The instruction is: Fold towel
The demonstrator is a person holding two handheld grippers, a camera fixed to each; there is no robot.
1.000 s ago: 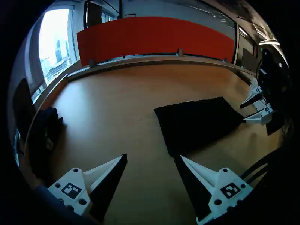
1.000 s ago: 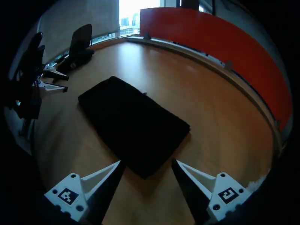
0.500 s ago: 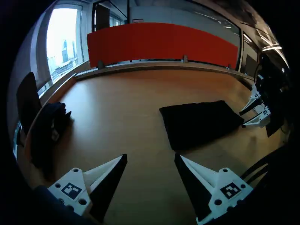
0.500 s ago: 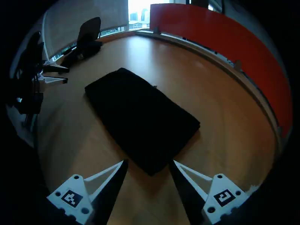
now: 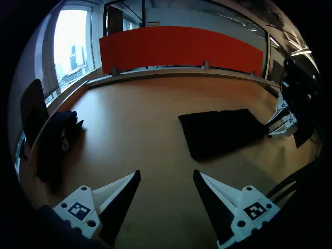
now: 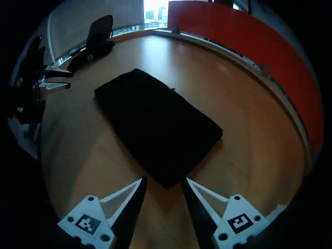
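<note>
Towel (image 6: 157, 124) lies flat; right gripper (image 6: 164, 178) (parted) beside it; left gripper (image 5: 166, 171) parted.

The room is dim, daylight from the window (image 5: 72, 50) at ten o'clock in the left gripper view blown out white, a soft sheen on the table (image 5: 137, 116), the towel (image 5: 222, 130) featureless black, edges bent and darkened.

Chair (image 5: 31, 107) cut off at L edge, right hand-held gripper (image 5: 269, 129) rear lost in dark
</note>
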